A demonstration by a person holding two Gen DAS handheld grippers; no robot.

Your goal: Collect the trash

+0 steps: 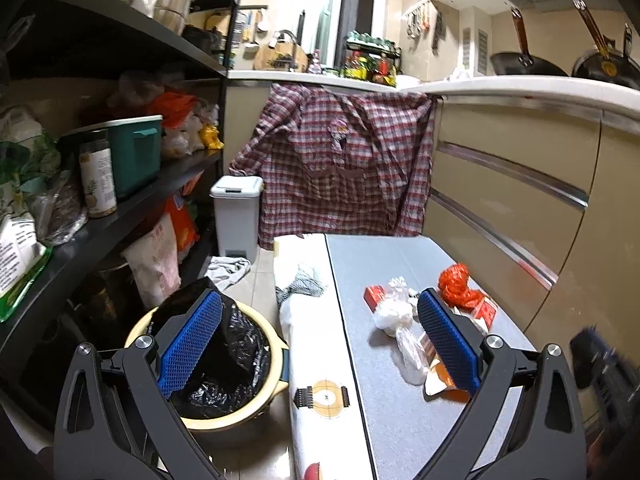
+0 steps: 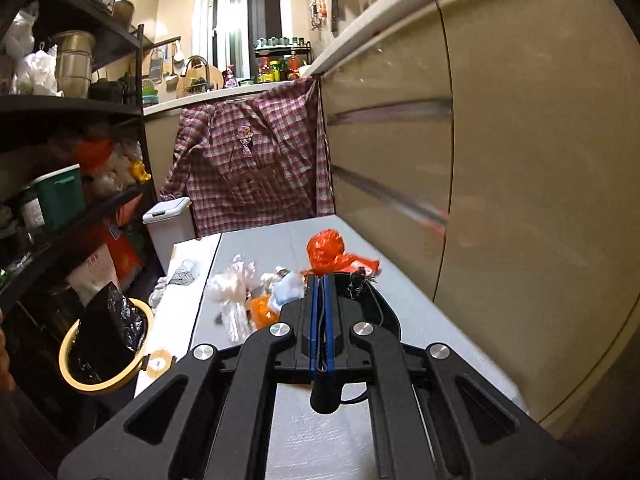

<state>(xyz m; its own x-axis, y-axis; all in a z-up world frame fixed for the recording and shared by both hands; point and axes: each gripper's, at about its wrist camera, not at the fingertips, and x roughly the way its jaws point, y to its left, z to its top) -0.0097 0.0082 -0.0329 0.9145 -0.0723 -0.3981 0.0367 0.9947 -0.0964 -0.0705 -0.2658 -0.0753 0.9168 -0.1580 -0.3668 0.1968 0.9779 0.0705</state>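
Observation:
Trash lies on the grey table: a crumpled orange-red bag, a small red box, clear plastic bags and an orange wrapper. My left gripper is open above the table's near left side with nothing between its pads. On the floor to the left stands a cream bin lined with a black bag. My right gripper is raised over the table, shut on a thin black cord that dangles beneath it. The orange-red bag lies just beyond its tips. The bin is low at the left.
Black shelves packed with goods line the left. Beige drawers close the right side. A plaid shirt hangs at the far end beside a white pedal bin. A rag lies on the floor. A patterned white cloth covers the table's left strip.

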